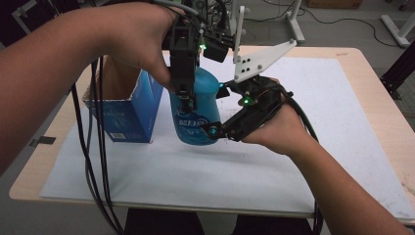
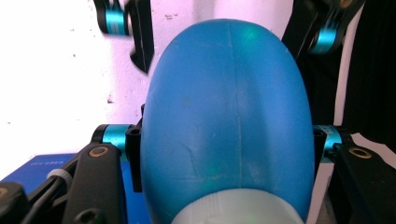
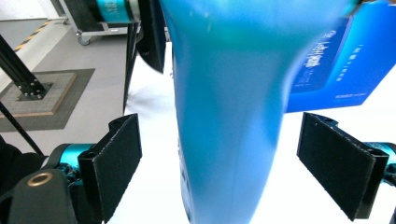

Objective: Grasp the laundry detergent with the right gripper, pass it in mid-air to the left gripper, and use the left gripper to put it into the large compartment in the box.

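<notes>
Left hand-held gripper (image 1: 185, 95) clamped on blue bottle (image 1: 198, 115) from above; right hand-held gripper (image 1: 220, 128) spread wide around its lower body, not touching. Bottle upright on desk (image 1: 342, 161), just beside blue box (image 1: 129, 110). Smooth rounded plastic: likely to slip or tip against box if squeezed off-centre.

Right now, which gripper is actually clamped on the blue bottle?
The left gripper: its jaws press both sides of the blue bottle. The right gripper stands open around it, pads apart from it.
</notes>
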